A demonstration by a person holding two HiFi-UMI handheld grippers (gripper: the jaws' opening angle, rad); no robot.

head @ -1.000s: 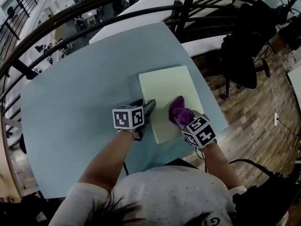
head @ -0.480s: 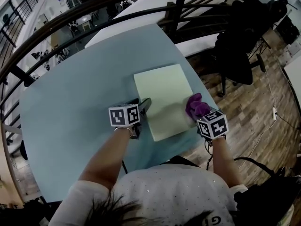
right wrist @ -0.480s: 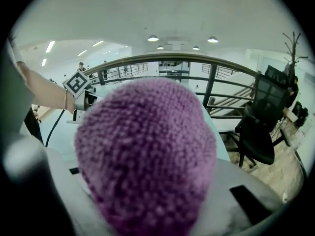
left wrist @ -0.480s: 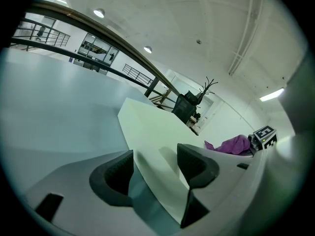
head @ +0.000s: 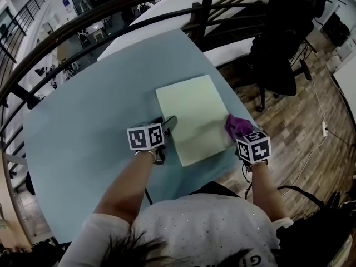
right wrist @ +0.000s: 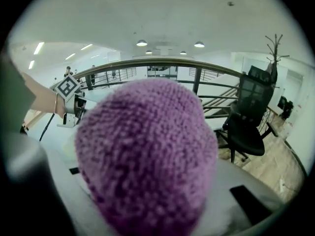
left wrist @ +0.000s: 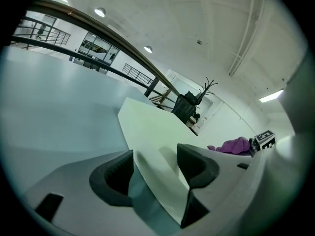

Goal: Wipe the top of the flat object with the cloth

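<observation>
On my left, the left gripper (head: 169, 124) sits low on the table (head: 83, 121) with its jaws spread and nothing clamped. The near left edge of the pale board (head: 192, 113) runs up between them. One jaw is over the bare table and the other over the board, so I read it as steadying the board rather than gripping it. From there the board stretches ahead and to the right of that gripper, lying flat.

On the right, the right gripper (head: 243, 132) is clenched on the purple cloth (head: 238, 124). The bunched cloth fills nearly all of that gripper's own view and hides the jaw tips. The cloth bulges out just ahead of the gripper, at the board's right edge close to the near right corner.

I judge the wipe to be at the outer end of a stroke. The board's top looks even and unmarked, so I can't say how much has been covered. From the head view the cloth seems to straddle the rim, possibly half off the board. More passes toward the far end likely remain.
</observation>
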